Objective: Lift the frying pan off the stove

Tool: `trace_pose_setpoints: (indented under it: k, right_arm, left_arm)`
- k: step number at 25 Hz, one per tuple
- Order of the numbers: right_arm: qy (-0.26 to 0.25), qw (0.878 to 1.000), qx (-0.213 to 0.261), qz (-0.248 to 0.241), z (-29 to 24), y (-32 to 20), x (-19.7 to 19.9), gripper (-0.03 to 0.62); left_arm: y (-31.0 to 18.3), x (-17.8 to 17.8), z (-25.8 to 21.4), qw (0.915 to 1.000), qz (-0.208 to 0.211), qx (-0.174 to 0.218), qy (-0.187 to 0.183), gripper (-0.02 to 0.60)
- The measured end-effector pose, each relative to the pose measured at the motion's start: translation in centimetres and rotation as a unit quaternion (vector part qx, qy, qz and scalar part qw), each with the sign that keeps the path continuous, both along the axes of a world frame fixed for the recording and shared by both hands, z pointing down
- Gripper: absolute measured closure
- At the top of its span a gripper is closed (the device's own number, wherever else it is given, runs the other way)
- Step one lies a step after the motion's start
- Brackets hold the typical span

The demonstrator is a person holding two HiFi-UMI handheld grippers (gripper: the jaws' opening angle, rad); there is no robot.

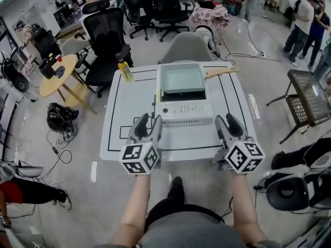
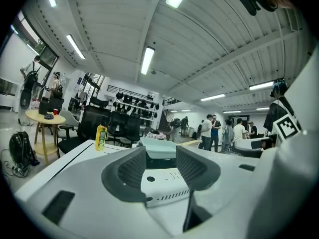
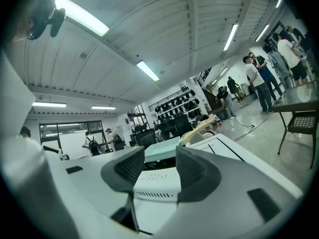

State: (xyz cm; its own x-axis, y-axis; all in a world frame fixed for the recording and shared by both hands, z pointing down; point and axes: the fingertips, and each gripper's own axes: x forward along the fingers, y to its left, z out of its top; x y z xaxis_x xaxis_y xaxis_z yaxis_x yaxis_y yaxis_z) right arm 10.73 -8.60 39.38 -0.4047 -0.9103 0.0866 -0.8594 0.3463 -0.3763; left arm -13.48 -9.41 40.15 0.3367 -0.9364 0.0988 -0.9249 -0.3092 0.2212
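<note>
A pale teal square frying pan (image 1: 181, 77) sits on a white stove (image 1: 185, 111) at the middle of the white table (image 1: 120, 119); its wooden handle (image 1: 221, 73) points right. Both grippers hover at the table's near edge, short of the stove. My left gripper (image 1: 149, 123) is open and holds nothing; in the left gripper view (image 2: 162, 171) the stove (image 2: 164, 183) and pan (image 2: 159, 147) show between its jaws, farther off. My right gripper (image 1: 227, 122) is open and holds nothing too; along its jaws (image 3: 154, 171) I see the stove (image 3: 158, 183), the pan (image 3: 162, 151) and the handle (image 3: 197, 128).
A yellow bottle (image 1: 124, 70) stands at the table's far left corner. A grey chair (image 1: 187, 48) is behind the table, black office chairs (image 1: 106, 37) and a round wooden table (image 1: 58, 76) to the left, a mesh side table (image 1: 310, 94) to the right. People (image 1: 309, 22) stand at the far right.
</note>
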Motion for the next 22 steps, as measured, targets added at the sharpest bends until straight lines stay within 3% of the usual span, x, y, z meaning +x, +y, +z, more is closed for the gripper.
trace_pose_setpoints:
  k: [22]
  right_arm:
    - [-0.053,0.997,-0.019,0.053,-0.1,-8.8,1.7,0.393]
  left_arm:
    - [-10.9,-1.3,0.3,0.9984,0.035,-0.020,0.040,0.395]
